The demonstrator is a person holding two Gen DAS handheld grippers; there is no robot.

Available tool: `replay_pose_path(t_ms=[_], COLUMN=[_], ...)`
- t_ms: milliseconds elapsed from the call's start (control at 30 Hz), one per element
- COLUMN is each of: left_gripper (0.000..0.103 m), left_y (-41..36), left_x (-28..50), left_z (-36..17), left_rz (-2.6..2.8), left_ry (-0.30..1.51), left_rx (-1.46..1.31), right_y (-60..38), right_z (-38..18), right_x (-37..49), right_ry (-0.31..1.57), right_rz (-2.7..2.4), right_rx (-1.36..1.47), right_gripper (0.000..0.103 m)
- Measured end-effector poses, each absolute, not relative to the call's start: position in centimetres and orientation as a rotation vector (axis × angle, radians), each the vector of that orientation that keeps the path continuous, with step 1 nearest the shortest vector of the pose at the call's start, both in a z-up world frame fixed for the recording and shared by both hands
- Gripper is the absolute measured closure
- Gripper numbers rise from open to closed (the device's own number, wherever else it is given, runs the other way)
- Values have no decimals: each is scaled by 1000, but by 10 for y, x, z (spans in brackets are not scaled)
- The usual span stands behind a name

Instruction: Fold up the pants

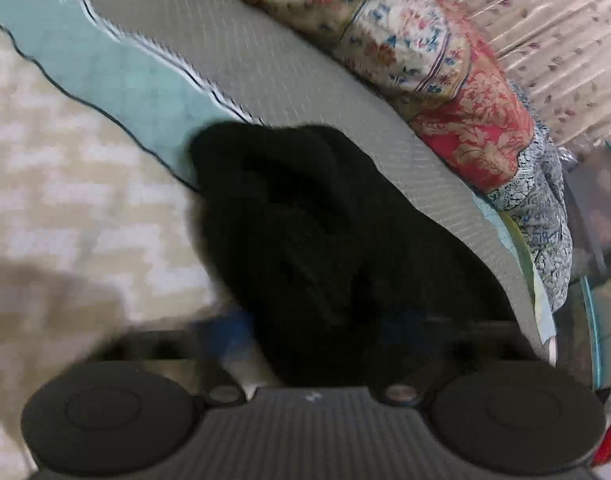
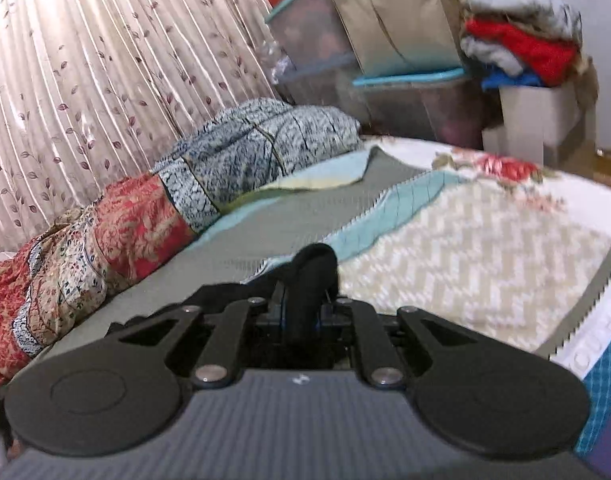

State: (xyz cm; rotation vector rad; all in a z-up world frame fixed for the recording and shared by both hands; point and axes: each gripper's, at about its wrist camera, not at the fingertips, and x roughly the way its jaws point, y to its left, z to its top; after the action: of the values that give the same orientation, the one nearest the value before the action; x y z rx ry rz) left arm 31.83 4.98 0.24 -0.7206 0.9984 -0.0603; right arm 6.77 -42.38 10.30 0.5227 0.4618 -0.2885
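Note:
The black pants point(image 1: 305, 208) hang bunched in front of the left wrist camera, over the grey and teal bedcover point(image 1: 233, 40). My left gripper point(image 1: 317, 328) is shut on the pants; its blue-tipped fingers point(image 1: 233, 332) are blurred and half buried in the cloth. In the right wrist view, my right gripper point(image 2: 301, 312) is shut on another part of the black pants point(image 2: 315, 266), and a fold of cloth sticks up past the closed fingertips. It is held a little above the bed point(image 2: 445, 248). How the rest of the pants lie is hidden.
A patchwork quilt point(image 2: 137, 216) lies rolled along the far side of the bed, against a leaf-patterned curtain point(image 2: 85, 72). Plastic storage boxes point(image 2: 405, 96) and a stack of folded clothes point(image 2: 521, 40) stand past the bed's end. A cream zigzag cover point(image 1: 65, 184) spreads to the left.

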Motion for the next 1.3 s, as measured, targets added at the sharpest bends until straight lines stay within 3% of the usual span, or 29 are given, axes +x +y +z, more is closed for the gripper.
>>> replay_pose_path(t_ms=[33,167,300,400,500,567,633,700,767,933,1033,1100,1233,1300], left_gripper=[95,95,96,96,95,88,83,77,54,54,52,46,24,29], left_y=[47,56,115,152,163,164,163,171,187,189,152,122,63,35], left_x=[321,284,191,115,63,40,31,22,13,65,140,184,230,239], left_z=[1,44,96,102,79,53,33,39,61,96,90,76,41,19], left_rz=[-52,-157,-281,-273,-183,-108,-62,-50,-14,-9,-91,-187,-273,-289], left_ry=[1016,878,711,689,776,887,994,966,859,719,764,824,914,954], left_rx=[-742,-734,-821,-828,-753,-746,-761,-760,-747,-584,-437,-383,-214,-106], right_y=[-426,-431,-432,-434,-434,-431,-430,-431,-432,-424,-415,-411,-416,-416], right_z=[101,97,108,106,84,60,41,38,49,82,79,71,42,30], right_x=[68,66,62,55,46,47,46,40,40,83,129,161,213,220], right_ry=[466,435,395,421,511,616,703,685,640,563,555,587,670,687], right_rz=[-289,-270,-224,-188,-184,-212,-302,-398,-429,-296,-168,-178,-190,-195], right_rx=[533,581,609,618,672,695,679,645,604,515,518,483,475,483], right_gripper=[89,89,89,89,83,75,58,57,56,52,43,43,42,38])
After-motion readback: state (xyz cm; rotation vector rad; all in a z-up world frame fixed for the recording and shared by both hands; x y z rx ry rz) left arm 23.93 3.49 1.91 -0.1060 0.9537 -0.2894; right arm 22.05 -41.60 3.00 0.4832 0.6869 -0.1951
